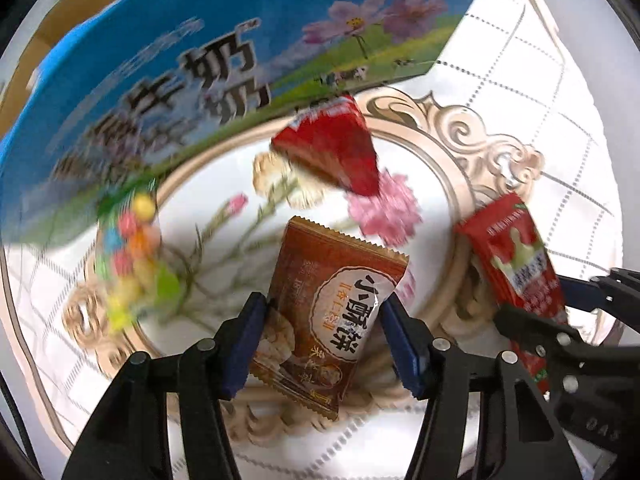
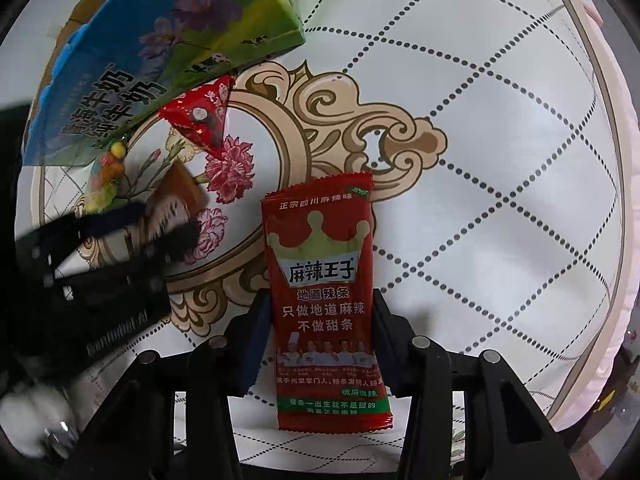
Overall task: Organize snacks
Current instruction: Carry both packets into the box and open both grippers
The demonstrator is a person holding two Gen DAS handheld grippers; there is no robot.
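My left gripper (image 1: 324, 312) is shut on a brown cookie packet (image 1: 328, 320), held above the tablecloth; it also shows blurred in the right wrist view (image 2: 176, 204). My right gripper (image 2: 320, 320) is shut on a long red spicy-strip packet (image 2: 324, 300), which also shows in the left wrist view (image 1: 516, 256). A red triangular snack packet (image 1: 332, 144) lies against the foot of the blue milk carton box (image 1: 180, 72). A clear bag of coloured candies (image 1: 132, 256) lies at the left by the box.
A white quilted tablecloth (image 2: 480, 160) with a gold scroll frame and printed flowers covers the table. The blue box (image 2: 160, 60) stands open at the back left. The table edge curves at the right.
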